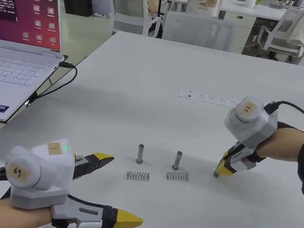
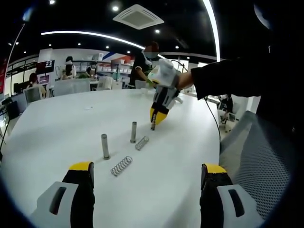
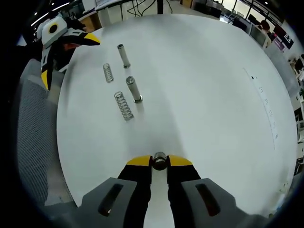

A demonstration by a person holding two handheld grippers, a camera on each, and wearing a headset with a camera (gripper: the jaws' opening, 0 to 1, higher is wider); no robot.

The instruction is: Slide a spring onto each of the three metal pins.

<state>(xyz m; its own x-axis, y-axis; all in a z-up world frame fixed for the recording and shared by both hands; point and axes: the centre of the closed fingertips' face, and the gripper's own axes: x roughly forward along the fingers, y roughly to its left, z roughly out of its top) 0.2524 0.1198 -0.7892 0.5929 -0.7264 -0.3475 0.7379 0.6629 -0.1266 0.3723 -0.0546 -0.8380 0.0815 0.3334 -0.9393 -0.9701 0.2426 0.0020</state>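
Right claw [image 1: 218,173]: clamped on short grey metal cylinder [image 3: 159,160], likely third pin, tip at white counter [image 1: 142,85]. Nearest silver coil spring [image 1: 177,175] lies flat to its left, axis roughly toward claw, before upright grey steel pin [image 1: 177,160]. Left claw [image 2: 148,168]: jaws apart, empty, nearer second spring [image 1: 137,175] and second pin [image 1: 140,154].

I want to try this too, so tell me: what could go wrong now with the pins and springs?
The right tool pinches a small metal piece, maybe the third pin, just at its tips; it could slip out and roll.
The two standing pins have nothing holding them; a bump from either tool could topple them.
The two springs lie loose on the smooth table, so the open left tool might push one away instead of grabbing it.
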